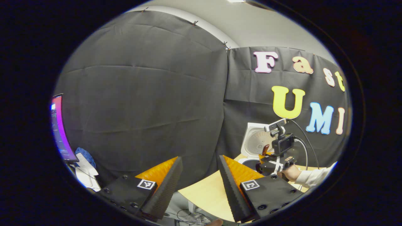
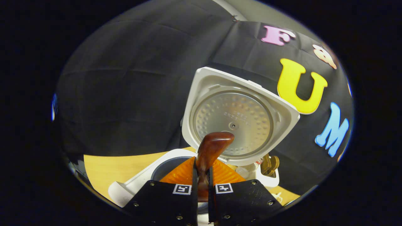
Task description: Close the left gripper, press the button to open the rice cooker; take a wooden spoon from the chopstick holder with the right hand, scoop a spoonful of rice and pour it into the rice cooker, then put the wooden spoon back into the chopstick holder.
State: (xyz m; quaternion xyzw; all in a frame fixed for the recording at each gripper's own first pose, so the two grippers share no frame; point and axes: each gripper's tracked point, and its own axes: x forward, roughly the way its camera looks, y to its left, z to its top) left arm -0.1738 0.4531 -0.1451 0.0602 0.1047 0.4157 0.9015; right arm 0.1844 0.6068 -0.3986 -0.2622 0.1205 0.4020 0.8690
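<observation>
Black cloth hangs all around the booth, and a pale wooden surface [image 2: 103,166] carries a white rice cooker [image 2: 132,185] with its lid [image 2: 238,116] flipped up, the dimpled metal inner plate facing out. The right gripper [image 2: 202,175] is clamped on the handle of a dark brown wooden spoon [image 2: 213,146], whose bowl sticks up right in front of the cooker's lid, above the open pot. Just right of the cooker there's a holder with a couple more wooden utensils [image 2: 270,164] poking out. The left gripper [image 1: 199,175] sits well left of the cooker, fingers apart, nothing between them. From there you can see the right gripper's rig and the hand [image 1: 290,172] holding it beside the cooker. A lit monitor [image 1: 61,128] glows far left of the cooker.
</observation>
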